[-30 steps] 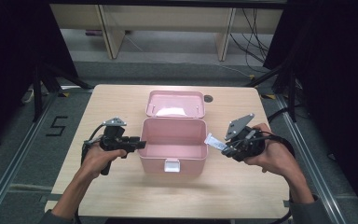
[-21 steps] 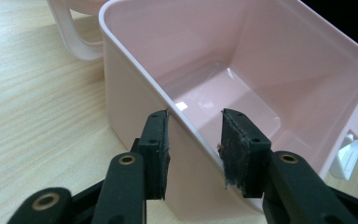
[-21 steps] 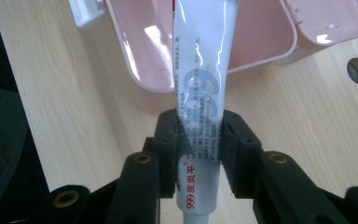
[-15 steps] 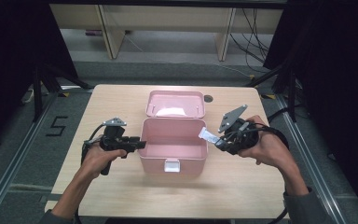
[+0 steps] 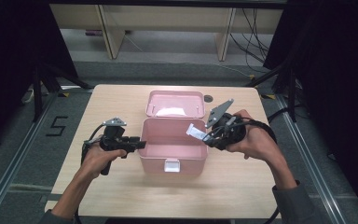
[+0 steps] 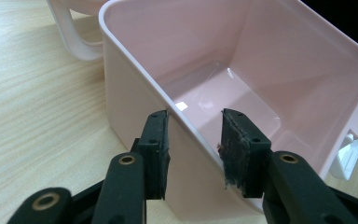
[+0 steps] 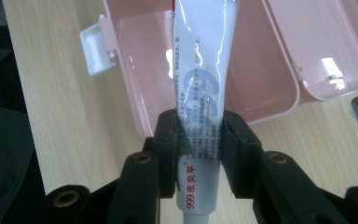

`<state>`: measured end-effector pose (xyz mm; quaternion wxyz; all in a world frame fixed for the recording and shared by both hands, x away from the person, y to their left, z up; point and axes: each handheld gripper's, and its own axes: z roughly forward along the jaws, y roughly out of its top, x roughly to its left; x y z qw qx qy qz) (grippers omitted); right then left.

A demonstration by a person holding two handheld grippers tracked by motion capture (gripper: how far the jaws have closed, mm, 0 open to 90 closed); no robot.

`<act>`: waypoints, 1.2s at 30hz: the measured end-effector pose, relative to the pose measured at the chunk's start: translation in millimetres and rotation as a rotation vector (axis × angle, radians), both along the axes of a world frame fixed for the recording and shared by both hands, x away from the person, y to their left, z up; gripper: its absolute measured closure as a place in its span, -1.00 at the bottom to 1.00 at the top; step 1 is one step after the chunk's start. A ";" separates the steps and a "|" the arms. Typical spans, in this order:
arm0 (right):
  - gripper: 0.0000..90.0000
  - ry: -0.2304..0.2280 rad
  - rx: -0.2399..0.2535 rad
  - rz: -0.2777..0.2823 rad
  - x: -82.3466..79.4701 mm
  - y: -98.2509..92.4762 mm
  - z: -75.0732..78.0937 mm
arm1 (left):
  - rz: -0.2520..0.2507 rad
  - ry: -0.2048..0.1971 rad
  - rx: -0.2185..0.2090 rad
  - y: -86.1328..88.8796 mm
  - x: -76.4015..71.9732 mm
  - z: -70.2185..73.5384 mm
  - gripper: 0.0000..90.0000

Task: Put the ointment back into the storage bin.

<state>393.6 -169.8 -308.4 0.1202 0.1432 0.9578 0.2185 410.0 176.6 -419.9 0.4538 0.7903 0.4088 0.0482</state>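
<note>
Everything here sits around the pink box (image 5: 171, 148), which stands open near the middle of the pale wooden counter (image 5: 121, 186), its lid (image 5: 175, 103) thrown back flat on the far side and its white latch (image 5: 171, 164) facing the person.

To the left of the box, the left hand-held gripper (image 5: 140, 144) is held level, with its jaws straddling the box's left wall. In the left gripper view one pad (image 6: 156, 156) lies against the outside of the wall (image 6: 186, 154), while the other pad (image 6: 237, 151) stands inside the box with a gap between it and the wall, so the jaws are part open and not clamped.

Inside, the box floor is bare and glossy.

At the right rim of the box, the right hand-held gripper (image 5: 204, 136) grips a white tube (image 5: 196, 132) with printed lettering. In the right gripper view both pads press the tube (image 7: 204, 107) near its cap end, and its flat crimped end reaches out over the open box (image 7: 261, 70), above the interior and clear of the floor.
</note>
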 end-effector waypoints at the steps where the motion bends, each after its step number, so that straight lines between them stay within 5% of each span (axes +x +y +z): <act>1: 0.56 0.005 -0.001 -0.007 1.0 5.2 -0.1 | 0.000 0.000 0.000 0.0 0.0 0.0 0.37; 15: 0.56 0.064 -0.022 0.068 15.4 36.1 -6.1 | -0.001 -0.002 0.001 0.0 -0.1 0.0 0.37; 36: 0.56 0.122 -0.090 0.061 20.7 66.3 -25.3 | 0.000 -0.003 0.002 -0.2 -0.2 0.1 0.37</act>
